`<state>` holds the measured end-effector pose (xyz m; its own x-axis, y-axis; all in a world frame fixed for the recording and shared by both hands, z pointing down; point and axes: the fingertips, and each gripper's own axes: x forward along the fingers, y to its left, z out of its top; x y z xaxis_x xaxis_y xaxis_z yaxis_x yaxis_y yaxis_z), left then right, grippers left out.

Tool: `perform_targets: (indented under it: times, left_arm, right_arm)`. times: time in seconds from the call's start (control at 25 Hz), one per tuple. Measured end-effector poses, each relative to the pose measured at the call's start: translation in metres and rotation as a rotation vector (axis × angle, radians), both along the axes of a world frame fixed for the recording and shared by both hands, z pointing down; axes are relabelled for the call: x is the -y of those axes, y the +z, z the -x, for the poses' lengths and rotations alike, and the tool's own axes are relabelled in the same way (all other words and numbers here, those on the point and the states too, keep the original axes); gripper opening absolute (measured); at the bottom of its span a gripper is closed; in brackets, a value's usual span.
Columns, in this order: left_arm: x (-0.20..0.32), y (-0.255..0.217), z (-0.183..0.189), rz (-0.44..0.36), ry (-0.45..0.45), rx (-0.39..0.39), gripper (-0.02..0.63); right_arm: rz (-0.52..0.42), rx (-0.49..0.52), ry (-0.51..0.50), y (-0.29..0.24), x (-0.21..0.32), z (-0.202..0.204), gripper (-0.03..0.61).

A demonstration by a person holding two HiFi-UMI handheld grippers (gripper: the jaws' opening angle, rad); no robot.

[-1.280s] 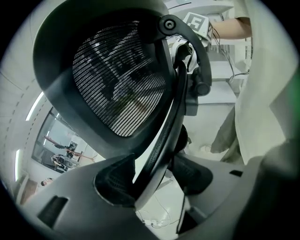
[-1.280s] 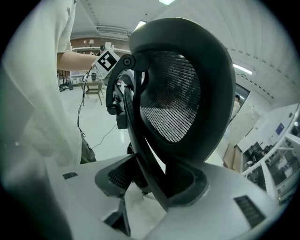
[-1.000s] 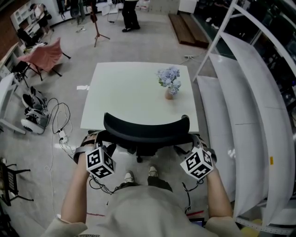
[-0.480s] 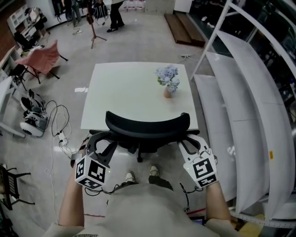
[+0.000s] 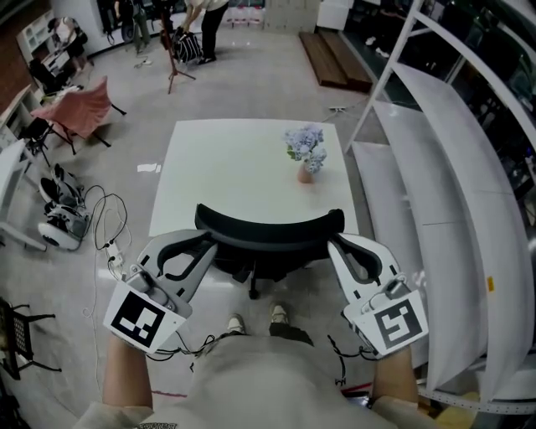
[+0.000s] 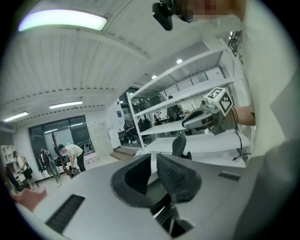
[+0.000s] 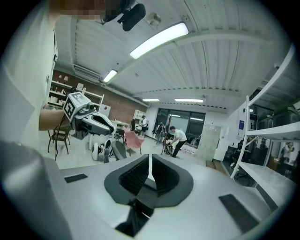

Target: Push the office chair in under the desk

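The black office chair (image 5: 268, 233) stands at the near edge of the white desk (image 5: 226, 176), its curved backrest level with that edge. A vase of pale blue flowers (image 5: 306, 152) stands on the desk. My left gripper (image 5: 201, 245) hovers just left of the backrest, and my right gripper (image 5: 337, 245) just right of it; neither touches the chair. Both pairs of jaws have just been closing and now stand shut with nothing between them. The left gripper view shows the left gripper (image 6: 153, 169) with the right one (image 6: 206, 112) beyond. The right gripper view shows the right gripper (image 7: 150, 174) facing the left (image 7: 91, 121).
Long white curved shelving (image 5: 452, 218) runs along the right side. Shoes (image 5: 60, 219) and cables (image 5: 113, 243) lie on the floor at left, with a pink chair (image 5: 82, 105) behind them. A person (image 5: 205, 21) bends near a stand (image 5: 173, 59) at the far end.
Both grippers have risen from low beside the chair to backrest height and tipped towards level. Their jaws have closed. The chair and desk have not moved.
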<state>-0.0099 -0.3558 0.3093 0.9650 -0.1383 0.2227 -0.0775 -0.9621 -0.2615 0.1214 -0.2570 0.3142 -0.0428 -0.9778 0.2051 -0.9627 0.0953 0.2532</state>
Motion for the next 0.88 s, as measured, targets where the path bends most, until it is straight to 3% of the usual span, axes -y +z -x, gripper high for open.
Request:
perform_targets:
  times: [0.12,0.32,0.44,0.68,0.88]
  left_arm:
    - [0.004,-0.032,0.002,0.071,-0.040,-0.091,0.032]
    - [0.004,-0.087,0.001,-0.035,-0.067,-0.221,0.020]
    - [0.008,-0.110,-0.001,-0.044,-0.102,-0.315,0.014]
    - [0.025,-0.116,-0.001,-0.114,-0.216,-0.370,0.009]
    - [0.036,-0.097,-0.010,-0.109,-0.241,-0.344,0.008]
  right_arm:
    - [-0.099,0.027,-0.003,-0.035,0.005,0.008,0.017]
    - [-0.277,0.056,-0.002,-0.090,0.010,0.019,0.011]
    - [-0.360,0.062,0.013,-0.113,0.012,0.018,0.007]
    - [-0.374,0.072,0.020,-0.118,0.021,0.016,0.007]
    - [-0.338,0.092,0.042,-0.101,0.031,0.005,0.006]
